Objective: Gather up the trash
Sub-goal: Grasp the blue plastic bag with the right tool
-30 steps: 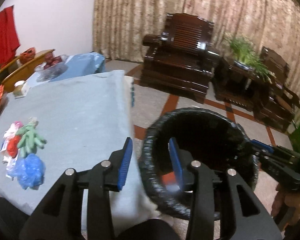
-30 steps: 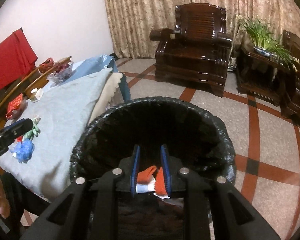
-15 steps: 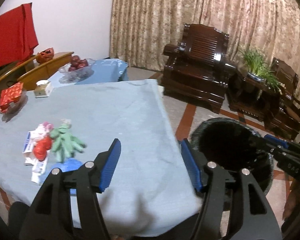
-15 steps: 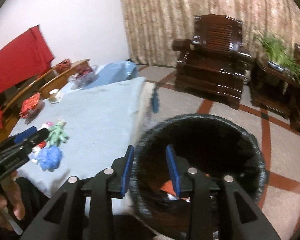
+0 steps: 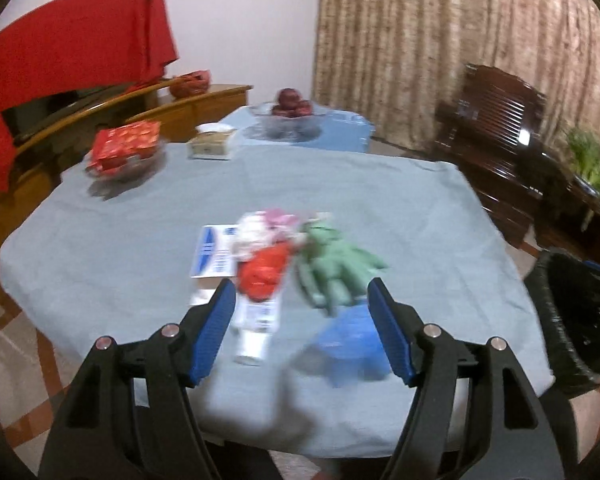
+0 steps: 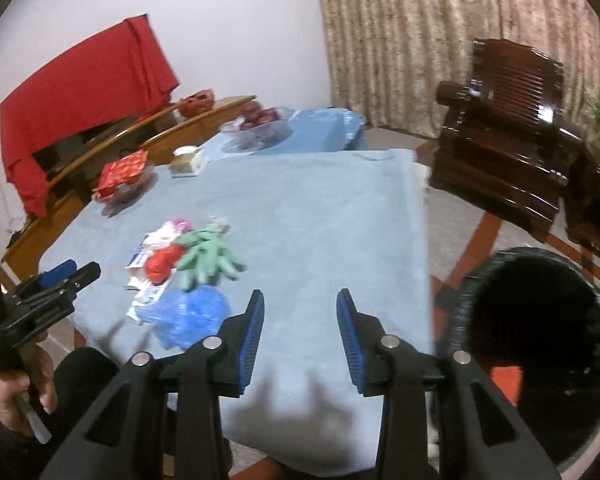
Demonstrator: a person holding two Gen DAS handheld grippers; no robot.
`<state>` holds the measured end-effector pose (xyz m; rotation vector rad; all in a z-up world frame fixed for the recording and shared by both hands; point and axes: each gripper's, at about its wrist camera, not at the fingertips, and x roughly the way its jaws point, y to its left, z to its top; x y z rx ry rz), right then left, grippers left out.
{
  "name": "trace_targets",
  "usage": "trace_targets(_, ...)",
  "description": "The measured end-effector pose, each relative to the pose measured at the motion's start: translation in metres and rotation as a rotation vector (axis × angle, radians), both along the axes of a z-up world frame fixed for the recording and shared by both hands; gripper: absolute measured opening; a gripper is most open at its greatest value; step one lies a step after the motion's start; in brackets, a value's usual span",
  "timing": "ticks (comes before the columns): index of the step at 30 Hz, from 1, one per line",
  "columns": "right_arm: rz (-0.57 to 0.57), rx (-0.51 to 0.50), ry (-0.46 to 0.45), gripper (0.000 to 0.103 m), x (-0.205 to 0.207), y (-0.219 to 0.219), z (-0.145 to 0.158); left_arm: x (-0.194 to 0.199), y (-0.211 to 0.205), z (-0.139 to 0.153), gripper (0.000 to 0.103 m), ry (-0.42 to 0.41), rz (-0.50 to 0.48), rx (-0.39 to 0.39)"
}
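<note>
- Left wrist view: left gripper (image 5: 302,306) wide open, nothing held, hovering over near edge of table (image 5: 380,184) w/ grey-blue cloth.
- Trash pile straight ahead at 12 o'clock, just past the fingertips: green glove (image 5: 336,266), red crumpled bag (image 5: 265,270), white tube (image 5: 256,320), blue plastic bag (image 5: 350,346), white-blue carton (image 5: 216,250), pink-white wrapper (image 5: 272,224).
- Blue plastic bag nearest, beside right-hand blue pad; tube beside left-hand pad; touching or not, can't tell (blur).
- Bin (image 5: 576,312) w/ black liner at 3 o'clock, on floor just off table corner, well apart from pile.
- Far side of table, 10–12 o'clock: red box in glass dish (image 5: 125,146), small box (image 5: 212,144), fruit bowl (image 5: 291,114).
- Right wrist view: right gripper (image 6: 300,332) open wide, empty, over bare cloth near table edge.
- Pile at 10 o'clock from it: green glove (image 6: 208,258), red bag (image 6: 162,264), blue plastic bag (image 6: 188,312), all bunched & touching.
- Bin (image 6: 540,344) at 3–4 o'clock, mouth open, bit of red visible low inside.
- Left gripper (image 6: 66,274) seen at 9 o'clock, held in a hand (image 6: 18,394), just beside the pile.
- Dark wooden armchair (image 6: 508,132) at 1–2 o'clock, curtain (image 6: 420,32) behind.
</note>
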<state>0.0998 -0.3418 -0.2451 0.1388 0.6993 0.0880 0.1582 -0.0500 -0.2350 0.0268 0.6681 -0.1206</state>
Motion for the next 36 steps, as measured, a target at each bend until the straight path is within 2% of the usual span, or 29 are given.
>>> trace_targets(5, 0.056, -0.015, 0.003, 0.041, 0.018, 0.052, -0.008, 0.007, 0.039, -0.009, 0.067, -0.003, 0.025, 0.003)
trace_targets(12, 0.111, -0.022, 0.045, 0.044, 0.042, 0.107, -0.033, 0.014, 0.054, -0.025, 0.067, 0.011, 0.015, -0.006)
trace_targets(17, 0.136, -0.032, 0.07, 0.047, 0.051, 0.127, -0.052, 0.017, 0.064, -0.036, 0.067, 0.025, 0.027, -0.017)
trace_targets(21, 0.146, -0.029, 0.086, 0.057, 0.06, 0.138, -0.068, 0.02, 0.069, -0.045, 0.067, 0.037, 0.036, -0.016)
trace_targets(26, 0.168, -0.054, 0.12, 0.06, 0.072, 0.152, -0.091, 0.024, 0.073, -0.053, 0.067, 0.049, 0.046, -0.022)
trace_targets(28, 0.19, -0.064, 0.158, 0.054, 0.078, 0.157, -0.104, 0.025, 0.073, -0.056, 0.067, 0.053, 0.044, -0.027)
trace_targets(29, 0.204, -0.07, 0.173, 0.041, 0.08, 0.159, -0.108, 0.026, 0.073, -0.057, 0.067, 0.051, 0.045, -0.022)
trace_targets(31, 0.213, -0.093, 0.177, 0.032, 0.081, 0.161, -0.112, 0.028, 0.072, -0.058, 0.067, 0.056, 0.041, -0.024)
trace_targets(32, 0.219, -0.093, 0.176, 0.021, 0.081, 0.16, -0.111, 0.028, 0.07, -0.059, 0.067, 0.056, 0.038, -0.024)
trace_targets(34, 0.219, -0.087, 0.173, 0.012, 0.08, 0.155, -0.109, 0.029, 0.067, -0.062, 0.067, 0.066, 0.036, -0.027)
trace_targets(36, 0.201, -0.077, 0.154, 0.009, 0.077, 0.146, -0.103, 0.03, 0.063, -0.066, 0.067, 0.073, 0.031, -0.026)
